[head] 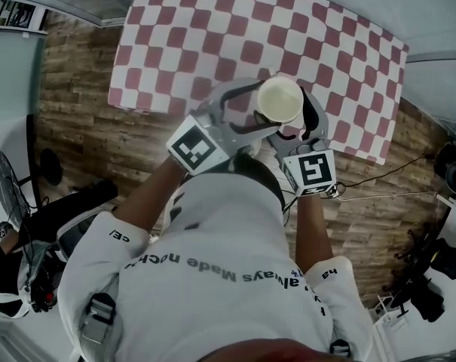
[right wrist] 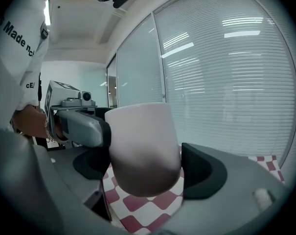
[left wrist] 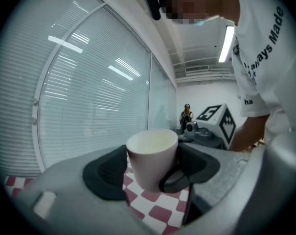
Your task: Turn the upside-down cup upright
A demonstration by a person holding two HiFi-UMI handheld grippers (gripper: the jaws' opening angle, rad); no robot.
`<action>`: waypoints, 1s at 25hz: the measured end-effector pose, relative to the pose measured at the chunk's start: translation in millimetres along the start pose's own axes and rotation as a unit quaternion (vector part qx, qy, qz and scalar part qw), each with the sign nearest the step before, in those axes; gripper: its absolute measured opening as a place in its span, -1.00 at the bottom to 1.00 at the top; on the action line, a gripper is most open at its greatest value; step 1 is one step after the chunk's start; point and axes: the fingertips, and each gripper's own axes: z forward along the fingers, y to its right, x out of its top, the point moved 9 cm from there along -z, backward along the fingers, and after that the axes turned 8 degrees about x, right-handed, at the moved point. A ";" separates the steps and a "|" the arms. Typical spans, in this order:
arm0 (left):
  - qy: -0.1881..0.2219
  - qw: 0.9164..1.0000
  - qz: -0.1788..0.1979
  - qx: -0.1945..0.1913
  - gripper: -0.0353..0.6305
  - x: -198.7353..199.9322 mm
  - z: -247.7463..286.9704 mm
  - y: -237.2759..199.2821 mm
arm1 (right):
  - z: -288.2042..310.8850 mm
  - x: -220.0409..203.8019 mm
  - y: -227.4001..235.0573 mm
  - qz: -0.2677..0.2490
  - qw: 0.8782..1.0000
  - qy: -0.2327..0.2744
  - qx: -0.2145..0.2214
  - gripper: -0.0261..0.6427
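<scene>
A cream paper cup (head: 279, 99) hangs mouth up over the near edge of the red-and-white checked tablecloth (head: 212, 36). My left gripper (head: 252, 104) reaches in from the left and is shut on the cup (left wrist: 151, 155), with its pads against both sides. The right gripper (head: 303, 123) comes in from the right, its jaws wide on either side of the cup (right wrist: 143, 146) with a small gap showing, so it stands open. In the right gripper view, one of the left gripper's fingers (right wrist: 81, 129) presses the cup's left side.
The table stands on a wooden plank floor (head: 77, 127). On the left is a fan (head: 5, 179). Cables (head: 386, 176) and dark equipment (head: 439, 270) lie on the right. Both gripper views show windows with white blinds (left wrist: 79, 92) beyond the table.
</scene>
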 end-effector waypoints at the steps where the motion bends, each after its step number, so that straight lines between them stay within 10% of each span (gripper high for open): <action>1: -0.006 1.000 0.000 -0.001 0.11 -8.4 1.9 -0.6 | 2.9 -7.6 1.8 0.002 1.000 -0.006 0.001 0.41; 25: -0.115 0.992 0.052 -0.006 0.10 -210.4 51.7 -27.9 | 83.1 -204.8 51.7 0.005 0.996 -0.093 0.012 0.34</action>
